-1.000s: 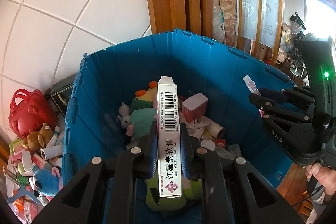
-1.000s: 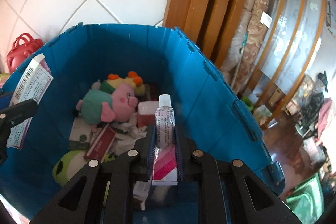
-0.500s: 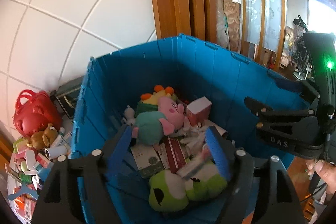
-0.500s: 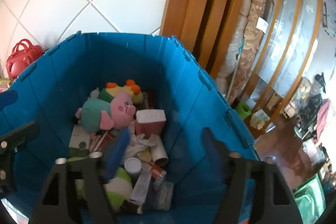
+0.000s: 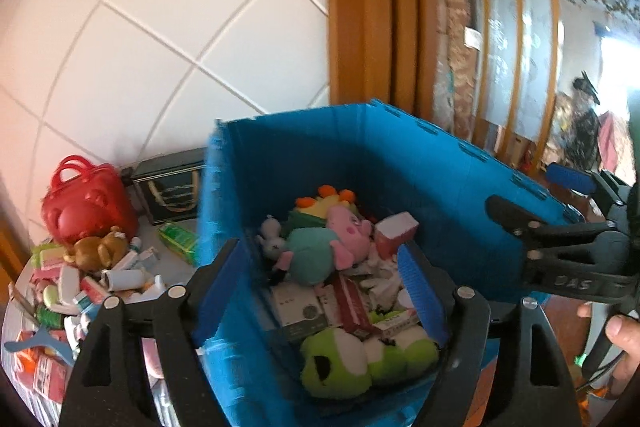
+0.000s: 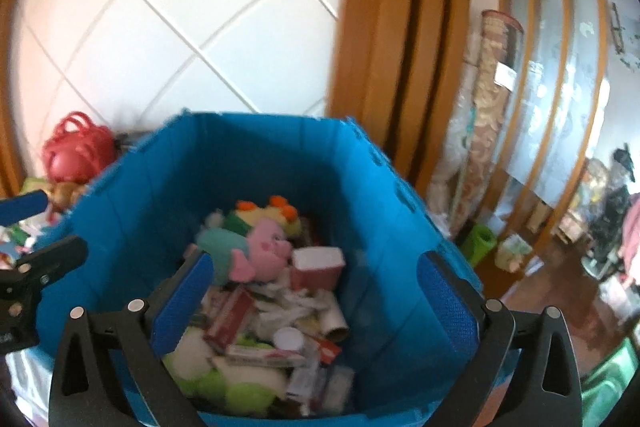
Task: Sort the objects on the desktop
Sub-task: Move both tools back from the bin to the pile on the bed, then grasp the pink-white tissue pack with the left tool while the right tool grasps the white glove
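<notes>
Left gripper (image 5: pixel 322 287) over the blue bin (image 5: pixel 420 163), jaws opening, nothing between them; right gripper (image 6: pixel 312 301) likewise opening to its widest, empty; plush toys (image 5: pixel 320 251) and boxes (image 5: pixel 352 303) lie in the bin; more clutter (image 5: pixel 92 279) on the desk (image 5: pixel 172 263) at left.

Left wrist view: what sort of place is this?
Probably a lived-in home: white tiled wall, wooden door frame, a blue bin of soft toys, and toys and small boxes heaped on the table.
</notes>
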A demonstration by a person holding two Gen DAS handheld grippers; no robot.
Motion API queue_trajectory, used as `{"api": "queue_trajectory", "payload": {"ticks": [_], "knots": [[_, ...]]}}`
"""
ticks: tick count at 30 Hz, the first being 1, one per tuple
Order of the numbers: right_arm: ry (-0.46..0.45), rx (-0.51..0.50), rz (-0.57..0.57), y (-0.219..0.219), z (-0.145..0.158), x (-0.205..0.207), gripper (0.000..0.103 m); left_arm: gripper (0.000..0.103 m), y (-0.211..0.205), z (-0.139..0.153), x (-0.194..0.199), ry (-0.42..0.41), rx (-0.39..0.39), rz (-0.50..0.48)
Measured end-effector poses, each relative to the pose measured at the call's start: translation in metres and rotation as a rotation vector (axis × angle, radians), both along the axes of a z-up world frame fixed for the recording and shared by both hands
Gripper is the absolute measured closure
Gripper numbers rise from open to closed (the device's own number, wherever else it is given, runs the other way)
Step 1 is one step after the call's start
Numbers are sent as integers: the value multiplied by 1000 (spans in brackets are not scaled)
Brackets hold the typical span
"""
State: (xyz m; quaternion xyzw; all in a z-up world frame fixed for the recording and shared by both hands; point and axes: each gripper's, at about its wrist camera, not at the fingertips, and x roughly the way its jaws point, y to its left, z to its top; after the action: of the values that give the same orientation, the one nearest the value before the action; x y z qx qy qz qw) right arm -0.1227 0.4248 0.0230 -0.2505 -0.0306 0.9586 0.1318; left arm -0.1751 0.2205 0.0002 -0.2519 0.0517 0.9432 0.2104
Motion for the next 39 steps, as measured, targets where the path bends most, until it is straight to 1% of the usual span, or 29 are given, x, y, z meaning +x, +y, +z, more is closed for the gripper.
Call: {"api": "queue_trajectory", "payload": {"ticks": [2,4,5,8,11,17,20,23,27,30,32,33,35,39], "knots": [[32,-18,29,-11,8,5,0,24,-17,2,2,15,4,36],[62,-27,58,-27,16,8,0,19,-40,2,3,36,0,87],[76,-29,71,-36,19,9,0,14,-51,1,4,40,-3,112],[107,-51,118,-62,27,8,0,13,-95,-6,3,39,-12,188],[121,-65,164,-92,32,3,0,13,-138,-14,-1,26,-9,242],[137,-101,266,-168,40,-9,0,13,-244,-42,-9,-34,-26,347],[125,-98,304,-211,38,-19,0,13,-304,-63,-14,-86,-52,396],[97,-98,327,-254,30,-35,0,13,-373,-92,-19,-159,-79,441],[41,-106,334,-304,6,-66,0,13,-448,-130,-27,-249,-111,515],[-39,-127,325,-334,-25,-93,0,13,-502,-163,-35,-327,-117,561],[-111,-144,312,-349,-51,-113,0,13,-528,-187,-43,-383,-120,574],[-138,-146,303,-354,-63,-118,0,13,-538,-197,-47,-406,-120,579],[-226,-149,272,-362,-91,-134,0,13,-554,-218,-58,-455,-124,587],[-340,-157,237,-367,-131,-150,0,13,-571,-248,-76,-526,-121,579]]}}
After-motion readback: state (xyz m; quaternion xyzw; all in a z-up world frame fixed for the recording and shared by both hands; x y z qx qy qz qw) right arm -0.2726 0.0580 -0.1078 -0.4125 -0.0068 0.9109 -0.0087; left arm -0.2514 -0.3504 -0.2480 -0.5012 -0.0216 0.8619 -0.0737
